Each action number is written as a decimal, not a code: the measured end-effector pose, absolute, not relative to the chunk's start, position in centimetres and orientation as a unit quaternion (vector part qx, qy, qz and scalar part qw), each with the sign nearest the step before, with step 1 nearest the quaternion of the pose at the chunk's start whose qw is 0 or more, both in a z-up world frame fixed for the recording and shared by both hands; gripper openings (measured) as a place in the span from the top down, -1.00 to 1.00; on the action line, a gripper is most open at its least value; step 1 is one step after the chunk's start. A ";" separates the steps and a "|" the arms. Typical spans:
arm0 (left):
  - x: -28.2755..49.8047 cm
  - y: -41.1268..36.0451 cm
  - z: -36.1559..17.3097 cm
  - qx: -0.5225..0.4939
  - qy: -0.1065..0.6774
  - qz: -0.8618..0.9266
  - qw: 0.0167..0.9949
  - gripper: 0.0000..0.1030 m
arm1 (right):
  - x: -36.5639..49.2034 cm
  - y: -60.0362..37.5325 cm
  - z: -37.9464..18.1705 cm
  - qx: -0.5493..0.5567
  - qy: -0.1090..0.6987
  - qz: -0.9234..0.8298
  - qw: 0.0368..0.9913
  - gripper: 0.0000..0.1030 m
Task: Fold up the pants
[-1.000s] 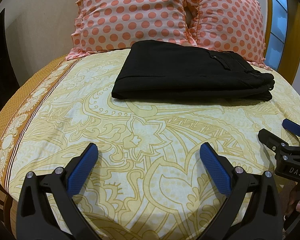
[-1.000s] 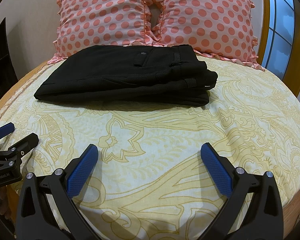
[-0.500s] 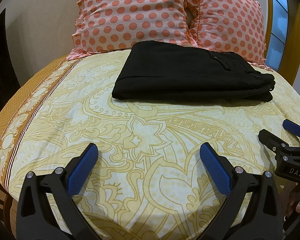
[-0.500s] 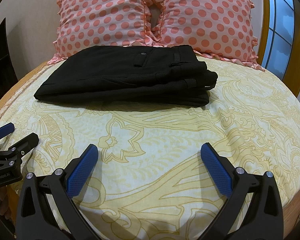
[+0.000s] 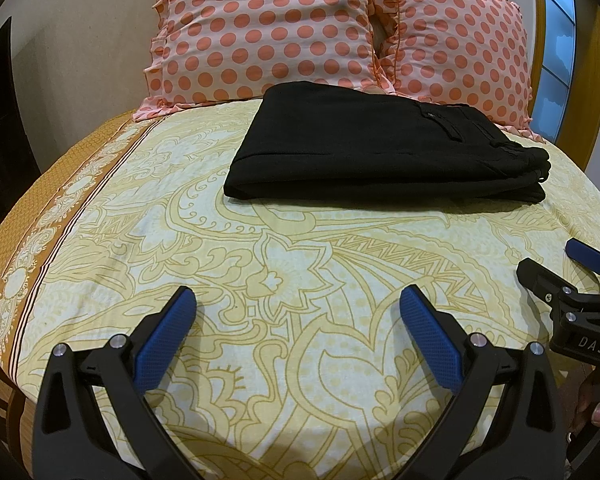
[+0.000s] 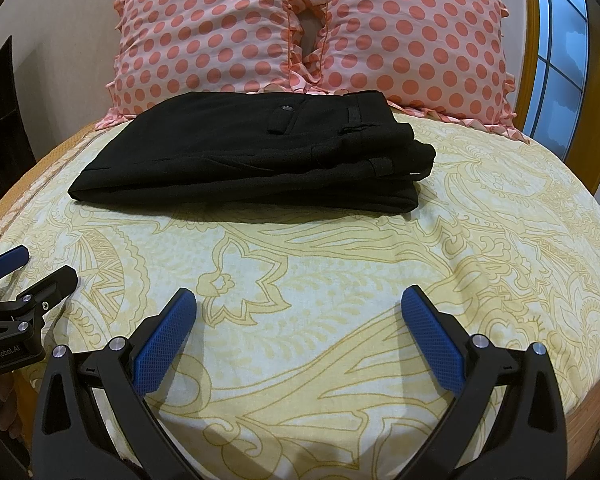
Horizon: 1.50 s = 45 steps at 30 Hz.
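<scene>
Bed [image 5: 147, 216] with the yellow patterned sheet is taking up most of both views; two polka-dot pillows [image 6: 235, 28] are leaning at the headboard end. Black pants [image 5: 380, 152] are lying on the sheet just in front of the pillows, touching their lower frill, already stacked in a flat multi-layer rectangle, waistband and buttoned pocket at the right end, fold edge at the left.

Left gripper [image 5: 295, 320] is hovering over the near part of the bed, well apart from the pants, blue fingers [image 5: 167, 332] spread wide, gripping nothing. Right gripper [image 6: 297, 320] is doing the same alongside it, fingers [image 6: 432, 340] wide apart, also empty. Each is showing at the edge of the other's view.

Judgement: folding is looking done, or one fold short at most. Layers at the waistband end are sitting slightly uneven, so I'm reading this as the check/retreat step. If another fold is wanted, the next move is calling for both grippers reaching forward, pinching all layers at one short end and carrying it over without dragging the stack. Otherwise just staying clear.
</scene>
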<state>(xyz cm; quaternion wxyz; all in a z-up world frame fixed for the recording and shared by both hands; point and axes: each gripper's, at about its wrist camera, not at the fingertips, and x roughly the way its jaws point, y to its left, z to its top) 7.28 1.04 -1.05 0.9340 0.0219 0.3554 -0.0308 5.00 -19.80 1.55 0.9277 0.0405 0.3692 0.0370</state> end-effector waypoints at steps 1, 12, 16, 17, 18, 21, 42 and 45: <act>7.3 1.0 -1.0 0.022 0.356 -0.031 0.934 -0.97 | 5.0 -19.8 1.6 0.040 0.369 0.037 0.928 -0.97; 7.3 1.0 -1.0 0.022 0.356 -0.031 0.934 -0.97 | 5.0 -19.7 1.6 0.041 0.369 0.036 0.928 -0.97; 7.3 1.1 -1.1 0.021 0.356 -0.031 0.934 -0.97 | 5.0 -19.7 1.5 0.041 0.369 0.036 0.928 -0.97; 7.3 1.1 -1.1 0.022 0.356 -0.031 0.934 -0.97 | 5.0 -19.7 1.6 0.041 0.369 0.036 0.928 -0.97; 7.3 1.0 -1.1 0.022 0.356 -0.031 0.934 -0.97 | 5.0 -19.7 1.5 0.041 0.369 0.036 0.928 -0.97; 7.3 1.0 -1.0 0.022 0.356 -0.031 0.934 -0.97 | 5.0 -19.7 1.5 0.041 0.368 0.036 0.928 -0.97; 7.0 0.8 -1.1 0.024 0.354 -0.033 0.934 -0.97 | 5.0 -19.7 1.5 0.041 0.368 0.035 0.928 -0.97; 7.0 0.8 -1.1 0.024 0.353 -0.033 0.935 -0.97 | 5.0 -19.7 1.5 0.041 0.368 0.035 0.928 -0.97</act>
